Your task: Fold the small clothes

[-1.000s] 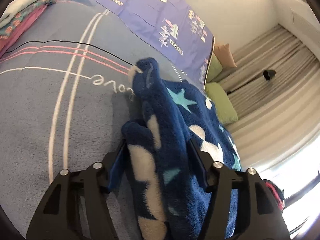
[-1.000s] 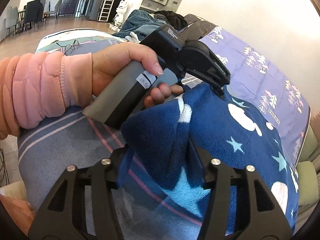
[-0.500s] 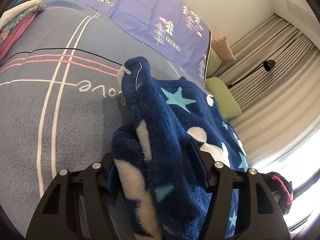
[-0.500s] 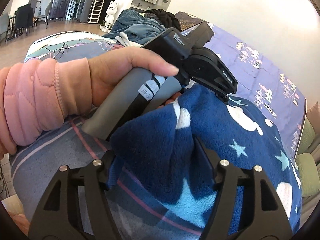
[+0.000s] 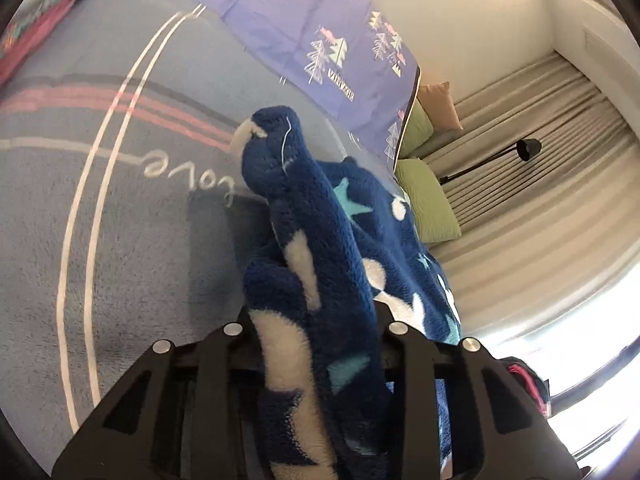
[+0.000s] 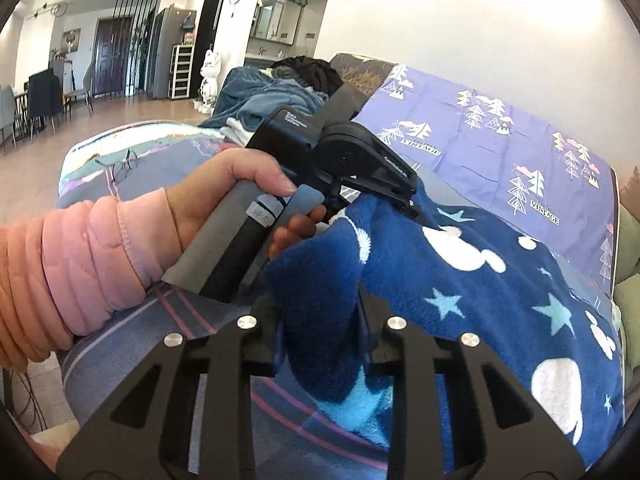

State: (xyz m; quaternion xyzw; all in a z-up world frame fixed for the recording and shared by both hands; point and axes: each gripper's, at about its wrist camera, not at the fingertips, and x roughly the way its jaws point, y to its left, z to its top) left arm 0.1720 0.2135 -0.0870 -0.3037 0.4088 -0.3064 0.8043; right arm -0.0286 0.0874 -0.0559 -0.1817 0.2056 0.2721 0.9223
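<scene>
A dark blue fleece garment (image 5: pixel 320 240) with white shapes and light blue stars lies on a grey bedspread (image 5: pixel 120 240). My left gripper (image 5: pixel 316 320) is shut on a bunched edge of it, which sticks up between the jaws. My right gripper (image 6: pixel 320 312) is shut on another edge of the same garment (image 6: pixel 480 280), lifted a little off the bed. In the right wrist view the left gripper's body and the hand holding it (image 6: pixel 256 204) sit just beyond my right jaws, at the garment's far edge.
A purple sheet with tree prints (image 5: pixel 328 40) covers the back of the bed. Green and tan cushions (image 5: pixel 428 200) and a black lamp (image 5: pixel 528 148) stand by the curtains. A pile of clothes (image 6: pixel 280 88) lies at the bed's far end.
Both grippers have closed tighter on the fleece and lifted. The left view has tilted up and the right gripper has drawn closer to the left hand.
</scene>
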